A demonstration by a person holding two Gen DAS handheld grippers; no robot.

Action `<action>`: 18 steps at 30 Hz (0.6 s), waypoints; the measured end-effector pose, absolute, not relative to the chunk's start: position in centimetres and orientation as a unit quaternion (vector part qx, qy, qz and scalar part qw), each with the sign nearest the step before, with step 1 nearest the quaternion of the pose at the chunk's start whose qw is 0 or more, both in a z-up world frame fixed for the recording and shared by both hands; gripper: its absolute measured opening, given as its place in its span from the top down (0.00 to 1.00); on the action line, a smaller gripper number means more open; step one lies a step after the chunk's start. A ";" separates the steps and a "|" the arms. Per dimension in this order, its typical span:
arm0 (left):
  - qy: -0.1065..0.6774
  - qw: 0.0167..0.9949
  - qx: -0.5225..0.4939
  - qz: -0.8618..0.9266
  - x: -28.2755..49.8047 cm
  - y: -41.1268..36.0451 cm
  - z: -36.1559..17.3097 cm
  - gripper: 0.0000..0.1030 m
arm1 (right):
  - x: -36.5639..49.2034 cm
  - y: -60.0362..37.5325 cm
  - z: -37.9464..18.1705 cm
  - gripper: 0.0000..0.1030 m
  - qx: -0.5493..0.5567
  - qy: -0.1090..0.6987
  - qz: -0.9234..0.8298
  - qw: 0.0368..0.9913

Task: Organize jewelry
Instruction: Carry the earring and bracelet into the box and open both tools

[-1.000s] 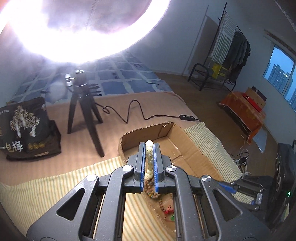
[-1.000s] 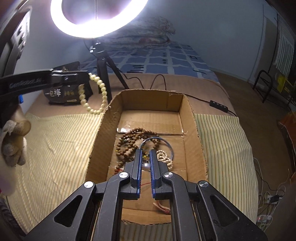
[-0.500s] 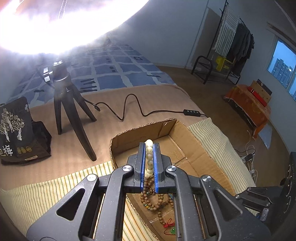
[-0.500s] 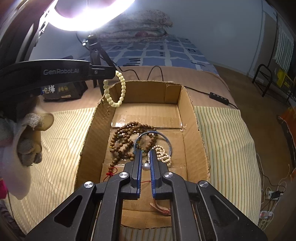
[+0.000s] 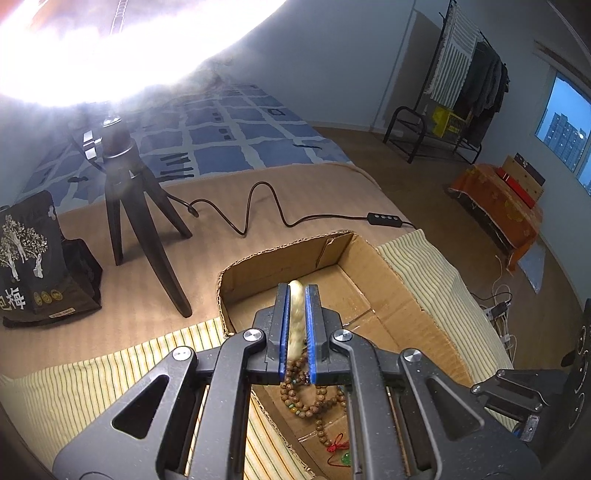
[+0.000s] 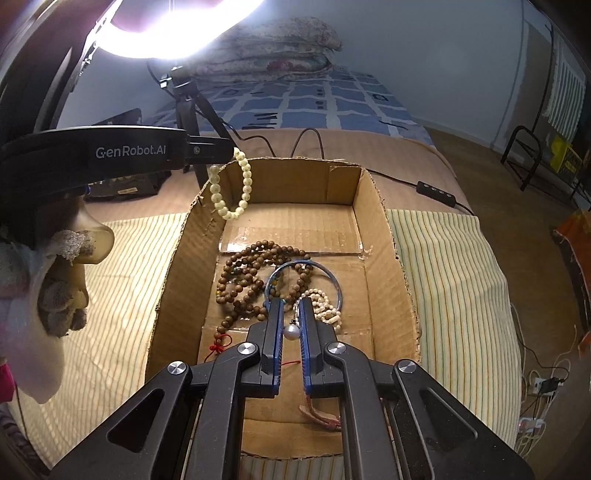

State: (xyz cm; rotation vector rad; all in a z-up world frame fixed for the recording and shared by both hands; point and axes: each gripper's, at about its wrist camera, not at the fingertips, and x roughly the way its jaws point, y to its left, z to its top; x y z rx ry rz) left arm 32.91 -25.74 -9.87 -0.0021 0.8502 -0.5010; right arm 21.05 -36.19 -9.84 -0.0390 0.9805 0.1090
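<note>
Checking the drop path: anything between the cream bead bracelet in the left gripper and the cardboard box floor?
Nothing visible. The cream bead bracelet hangs from the shut left gripper over the open brown cardboard box's far left corner. The floor there is bare; the brown wooden bead strand lies nearer the camera.

One cardboard box (image 6: 184,266). Jewelry: one cream bead bracelet (image 6: 231,184), one long brown bead strand (image 6: 243,280), one blue bangle (image 6: 334,284), one small pale bead bracelet (image 6: 323,306), one pearl pendant (image 6: 290,330). Two grippers (image 5: 295,295) (image 6: 290,306). One ring light (image 6: 177,29) on one tripod (image 5: 129,206).
</note>
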 end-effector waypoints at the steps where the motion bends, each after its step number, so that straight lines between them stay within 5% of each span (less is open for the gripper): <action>1: 0.407 0.881 0.000 -0.240 32.9 -25.7 -9.8 0.95 | 21.0 -36.2 -9.8 0.89 -0.020 0.470 0.051 0.881; 6: 0.406 0.882 0.001 -0.238 32.7 -25.7 -9.6 0.93 | 20.9 -36.3 -9.5 0.64 -0.022 0.465 0.045 0.884; 8: 0.405 0.883 -0.001 -0.237 32.7 -25.6 -9.4 0.82 | 20.9 -36.2 -9.3 0.52 -0.024 0.463 0.045 0.885; 10: 0.403 0.884 -0.004 -0.238 32.5 -25.4 -9.3 0.71 | 20.8 -36.1 -9.2 0.50 -0.026 0.460 0.046 0.886; 18: 0.397 0.887 -0.003 -0.234 31.4 -24.6 -8.2 0.71 | 20.2 -35.5 -8.5 0.45 -0.038 0.456 0.041 0.888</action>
